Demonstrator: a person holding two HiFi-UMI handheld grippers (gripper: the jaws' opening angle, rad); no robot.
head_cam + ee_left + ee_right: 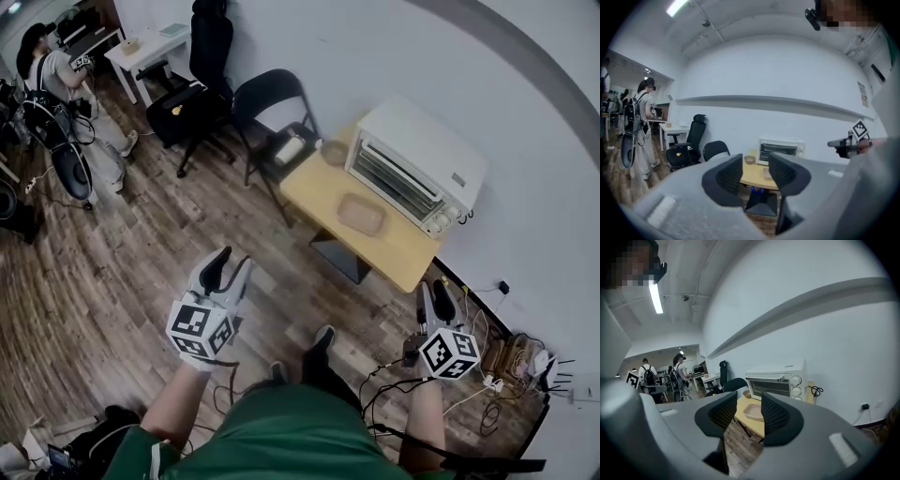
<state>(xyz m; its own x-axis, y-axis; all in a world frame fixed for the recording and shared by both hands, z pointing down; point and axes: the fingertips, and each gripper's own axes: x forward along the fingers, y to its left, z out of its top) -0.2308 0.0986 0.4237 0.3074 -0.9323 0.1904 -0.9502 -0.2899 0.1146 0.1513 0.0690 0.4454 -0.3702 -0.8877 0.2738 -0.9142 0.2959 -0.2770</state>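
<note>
Both grippers hang in the air over the wooden floor, short of a small wooden table. My left gripper is open and empty; in the left gripper view the table shows through the gap. My right gripper is open too, nothing between its fingers, and stands nearest the table's front corner. On the table are a white toaster oven, a shallow tan tray and a small bowl. The tray and oven face the right gripper.
A black folding chair stands beside the table, an office chair and a white desk farther off. A person with gear stands at the far left. Cables and a power strip lie by the wall.
</note>
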